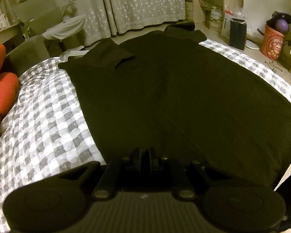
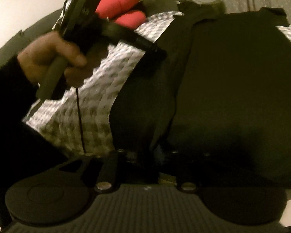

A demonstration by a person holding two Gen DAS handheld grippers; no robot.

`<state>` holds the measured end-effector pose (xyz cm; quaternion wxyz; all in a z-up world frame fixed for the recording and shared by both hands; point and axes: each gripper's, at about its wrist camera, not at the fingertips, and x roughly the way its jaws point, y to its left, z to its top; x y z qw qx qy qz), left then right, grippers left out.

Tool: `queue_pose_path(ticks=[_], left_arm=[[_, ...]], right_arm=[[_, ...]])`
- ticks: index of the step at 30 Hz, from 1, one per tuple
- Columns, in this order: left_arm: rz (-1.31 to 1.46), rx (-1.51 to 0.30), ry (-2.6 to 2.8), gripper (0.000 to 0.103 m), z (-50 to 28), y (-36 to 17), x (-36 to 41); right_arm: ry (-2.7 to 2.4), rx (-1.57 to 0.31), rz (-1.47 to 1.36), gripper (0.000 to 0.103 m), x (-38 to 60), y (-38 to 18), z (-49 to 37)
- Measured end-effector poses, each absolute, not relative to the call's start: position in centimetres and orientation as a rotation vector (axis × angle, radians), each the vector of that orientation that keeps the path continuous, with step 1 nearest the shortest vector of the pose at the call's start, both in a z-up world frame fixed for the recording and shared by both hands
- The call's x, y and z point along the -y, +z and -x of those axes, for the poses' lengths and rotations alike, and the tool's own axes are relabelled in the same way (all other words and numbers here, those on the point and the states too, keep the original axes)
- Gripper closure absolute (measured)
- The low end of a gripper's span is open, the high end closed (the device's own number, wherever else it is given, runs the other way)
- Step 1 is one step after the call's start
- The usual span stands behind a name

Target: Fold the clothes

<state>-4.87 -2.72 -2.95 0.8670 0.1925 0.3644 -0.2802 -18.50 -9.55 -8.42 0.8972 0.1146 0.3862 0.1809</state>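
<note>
Black T-shirt [image 1: 184,97] spread flat on a grey-and-white checked bed [image 1: 44,120], ahead of both jaws. Left gripper [image 1: 145,155] low over the near hem, jaws nearly closed, nothing visibly gripped. Right gripper [image 2: 145,155] at the shirt's near edge, blurred and dark; jaw state impossible to tell. Red cushions [image 1: 2,89] far left.
</note>
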Motion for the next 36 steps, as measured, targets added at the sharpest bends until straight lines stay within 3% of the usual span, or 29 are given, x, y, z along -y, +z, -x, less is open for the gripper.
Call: queue_pose_path(ticks=[8, 10, 17, 30, 36], left_arm=[[-0.388, -0.724, -0.638, 0.095, 5.3, -3.0, 3.5], [-0.408, -0.723, -0.643, 0.095, 5.3, -3.3, 3.8], [-0.443, -0.717, -0.655, 0.095, 5.5, -3.7, 4.4], [-0.473, -0.708, -0.730, 0.095, 6.5, -3.8, 4.8], [-0.338, -0.731, -0.690, 0.094, 5.3, -2.0, 2.5]], right_arm=[[0.262, -0.846, -0.161, 0.075, 8.6, -11.1, 18.3], [0.267, -0.841, -0.163, 0.099, 8.7, -11.2, 18.5], [0.316, -0.783, -0.120, 0.098, 8.0, -10.2, 21.2], [0.260, -0.987, -0.102, 0.096, 7.7, -13.3, 20.5], [0.274, -0.901, -0.111, 0.094, 8.1, -11.2, 21.3]])
